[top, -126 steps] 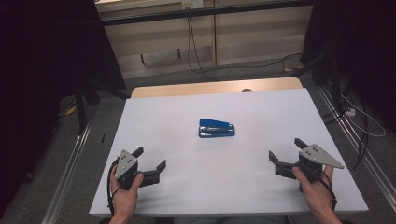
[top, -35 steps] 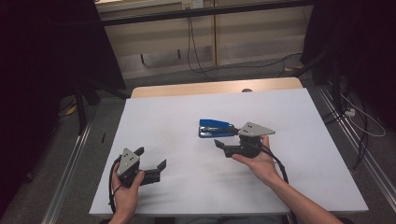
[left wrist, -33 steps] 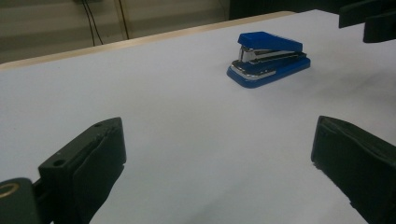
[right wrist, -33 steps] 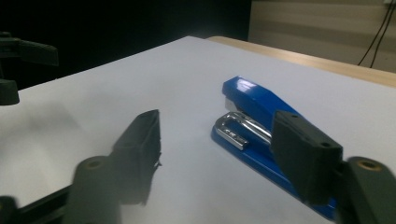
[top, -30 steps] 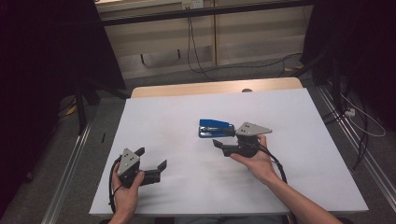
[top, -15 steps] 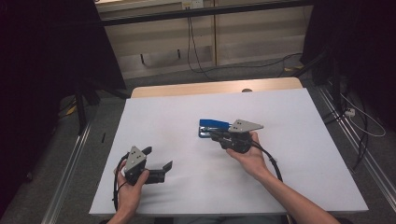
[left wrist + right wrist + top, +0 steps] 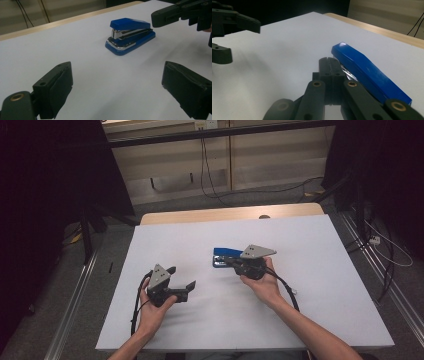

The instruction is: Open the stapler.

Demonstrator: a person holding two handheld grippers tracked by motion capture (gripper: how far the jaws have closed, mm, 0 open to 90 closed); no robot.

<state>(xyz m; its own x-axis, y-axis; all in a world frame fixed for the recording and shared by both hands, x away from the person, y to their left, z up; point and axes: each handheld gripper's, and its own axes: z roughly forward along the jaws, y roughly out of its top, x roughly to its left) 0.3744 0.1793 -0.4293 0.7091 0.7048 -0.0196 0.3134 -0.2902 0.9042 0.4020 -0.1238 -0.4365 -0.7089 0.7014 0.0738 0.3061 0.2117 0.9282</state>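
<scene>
At mid-table, the blue stapler (image 7: 226, 257) lies flat; the right gripper (image 7: 329, 65), jaws pressed together and empty, rests beside it. The left gripper (image 7: 117, 87) waits wide open. A nudge could skid the stapler away.

Left gripper (image 7: 181, 279) held low near the tabletop's (image 7: 340, 285) front-left corner, fingers (image 7: 55, 87) spread wide, hand (image 7: 152, 307) wrapped beneath. Right gripper (image 7: 231, 264) reaching toward the middle, fingers (image 7: 329, 72) pressed flat together, nothing between; forearm angled in from the front-right corner.
</scene>
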